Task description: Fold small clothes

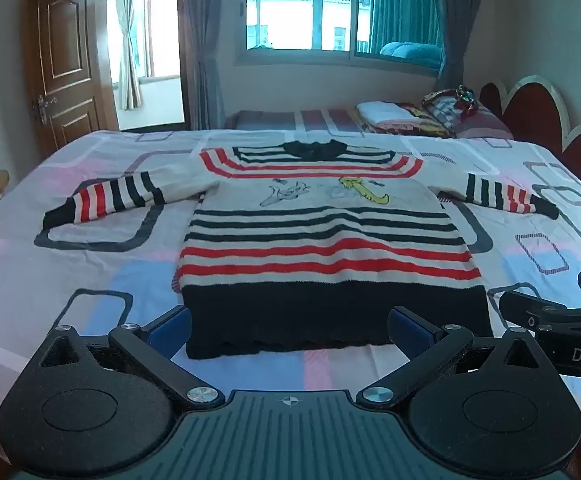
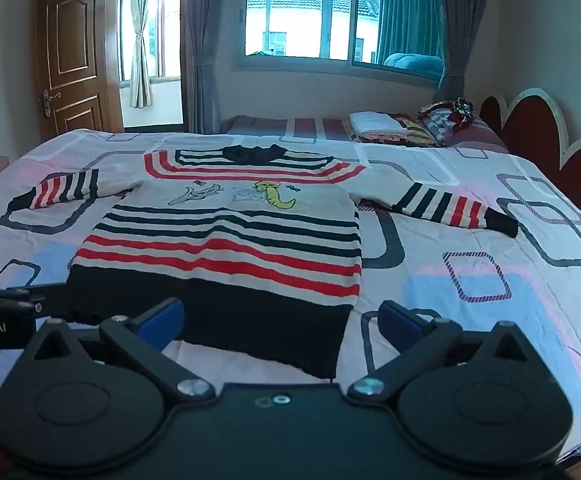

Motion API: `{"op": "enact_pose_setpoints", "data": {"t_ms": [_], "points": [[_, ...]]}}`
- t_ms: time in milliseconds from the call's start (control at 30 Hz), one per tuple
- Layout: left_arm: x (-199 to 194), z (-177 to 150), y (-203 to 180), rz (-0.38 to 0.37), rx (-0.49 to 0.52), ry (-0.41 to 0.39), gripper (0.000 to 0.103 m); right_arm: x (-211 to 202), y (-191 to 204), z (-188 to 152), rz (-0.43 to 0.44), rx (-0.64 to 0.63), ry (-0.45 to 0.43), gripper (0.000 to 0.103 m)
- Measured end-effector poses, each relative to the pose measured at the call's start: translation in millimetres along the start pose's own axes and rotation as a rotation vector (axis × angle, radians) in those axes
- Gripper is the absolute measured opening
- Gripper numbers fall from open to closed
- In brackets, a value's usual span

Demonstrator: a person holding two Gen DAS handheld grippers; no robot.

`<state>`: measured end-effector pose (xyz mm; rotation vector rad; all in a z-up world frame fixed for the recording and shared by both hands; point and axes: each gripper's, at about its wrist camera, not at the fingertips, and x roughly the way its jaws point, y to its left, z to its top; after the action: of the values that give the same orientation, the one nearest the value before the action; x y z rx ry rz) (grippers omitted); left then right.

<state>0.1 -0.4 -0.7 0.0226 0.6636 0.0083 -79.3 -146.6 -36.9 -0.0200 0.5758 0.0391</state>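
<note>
A small knitted sweater (image 1: 314,232) (image 2: 226,236) with red, black and white stripes and a cartoon print lies flat on the bed, front up, both sleeves spread out sideways, collar at the far end. Its black hem is the part closest to both grippers. My left gripper (image 1: 290,330) hovers just in front of the hem, open, with nothing between its blue pads. My right gripper (image 2: 280,320) hangs open over the hem's right corner, also empty. In the left wrist view the right gripper (image 1: 558,316) shows at the right edge; in the right wrist view the left gripper (image 2: 2,308) shows at the left edge.
The bed sheet (image 1: 90,272) (image 2: 490,280) has pink, blue and grey rectangle patterns. Folded clothes and bedding (image 1: 410,116) (image 2: 386,128) are piled on a second bed behind. A red headboard (image 1: 546,120) stands at right, a wooden door (image 1: 66,64) at left, windows behind.
</note>
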Motion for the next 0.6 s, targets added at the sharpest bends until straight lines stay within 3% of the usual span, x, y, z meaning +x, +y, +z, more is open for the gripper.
{"op": "enact_pose_setpoints", "data": {"t_ms": [600], "points": [[2.2,-0.4,0.9,-0.008,0.007,-0.008,0.103,-1.6,0.3,0.4,-0.006,0.005,0.001,0.102]]}}
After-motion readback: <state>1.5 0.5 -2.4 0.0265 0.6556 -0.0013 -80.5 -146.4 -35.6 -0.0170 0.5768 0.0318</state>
